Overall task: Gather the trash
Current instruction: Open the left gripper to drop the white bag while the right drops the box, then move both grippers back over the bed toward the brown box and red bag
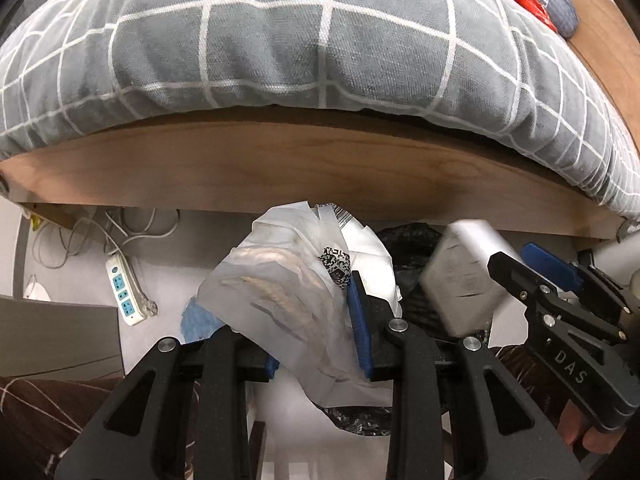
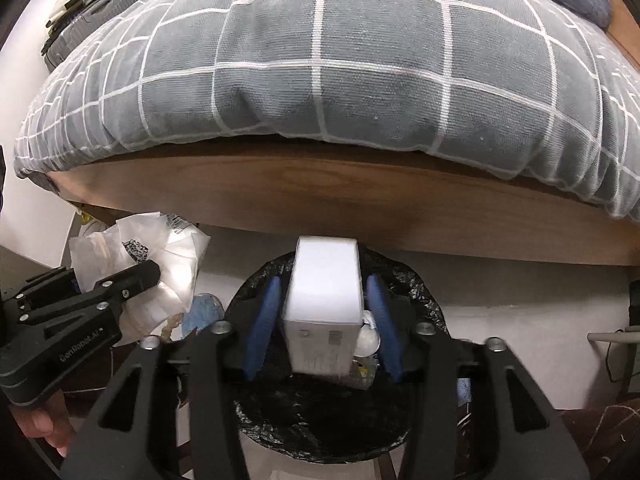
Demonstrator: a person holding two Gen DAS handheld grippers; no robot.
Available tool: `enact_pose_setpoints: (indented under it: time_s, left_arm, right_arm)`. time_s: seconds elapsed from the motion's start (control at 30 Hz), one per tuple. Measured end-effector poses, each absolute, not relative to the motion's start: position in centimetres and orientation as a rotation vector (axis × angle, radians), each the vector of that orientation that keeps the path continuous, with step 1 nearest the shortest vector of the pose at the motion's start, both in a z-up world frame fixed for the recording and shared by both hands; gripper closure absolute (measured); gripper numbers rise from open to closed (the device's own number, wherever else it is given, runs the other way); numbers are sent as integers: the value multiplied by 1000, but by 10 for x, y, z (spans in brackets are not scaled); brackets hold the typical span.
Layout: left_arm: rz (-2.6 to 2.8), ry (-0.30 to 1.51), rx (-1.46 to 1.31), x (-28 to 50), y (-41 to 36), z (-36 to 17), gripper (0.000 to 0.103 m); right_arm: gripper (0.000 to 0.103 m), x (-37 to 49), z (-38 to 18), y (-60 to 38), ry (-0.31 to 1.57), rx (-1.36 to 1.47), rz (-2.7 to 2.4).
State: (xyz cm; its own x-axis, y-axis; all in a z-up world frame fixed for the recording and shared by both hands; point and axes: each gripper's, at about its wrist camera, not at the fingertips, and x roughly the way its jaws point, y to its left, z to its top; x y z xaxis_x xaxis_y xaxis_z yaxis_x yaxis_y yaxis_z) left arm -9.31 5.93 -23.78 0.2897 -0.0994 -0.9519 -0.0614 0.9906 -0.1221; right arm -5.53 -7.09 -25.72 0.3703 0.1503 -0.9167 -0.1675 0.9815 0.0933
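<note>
Two claws [image 1: 316,344] [image 2: 326,320] near bed edge [image 2: 320,200]

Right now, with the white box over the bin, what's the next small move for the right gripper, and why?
Probably let the pads part fully so the white box falls. It sits between the right gripper pads directly above the black-lined trash bin, with gaps already showing at both sides. The left gripper holds a crumpled white plastic bag beside it, likely next.

duvet [image 2: 320,72] grey, white grid | box [image 2: 324,292] white | bin liner [image 2: 404,280] black
</note>
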Motion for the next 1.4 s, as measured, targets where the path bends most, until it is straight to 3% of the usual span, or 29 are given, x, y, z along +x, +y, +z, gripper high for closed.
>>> enact_pose_setpoints:
  time_s: [0.23, 0.43, 1.0, 1.1, 1.27, 1.4]
  left_arm:
    - [-60, 1285, -127, -91, 39, -239, 75]
    - [-104, 1288, -103, -89, 10, -241, 75]
    - [-190, 1287, -8, -88, -62, -250, 71]
    - [-184, 1281, 3, -88, -62, -251, 67]
    - [-169, 1249, 32, -89, -63, -243, 40]
    - [-151, 1210, 60, -89, -66, -229, 27]
  right_arm:
    - [28, -62, -259, -93, 1156, -31, 146]
    - [18, -69, -260, -124, 1145, -14, 77]
    - [16, -87, -257, -210, 1123, 56, -77]
    - [16, -86, -256, -209, 1119, 58, -71]
    - [16, -85, -248, -207, 1108, 56, -63]
    - [16, -85, -242, -205, 1089, 52, -56]
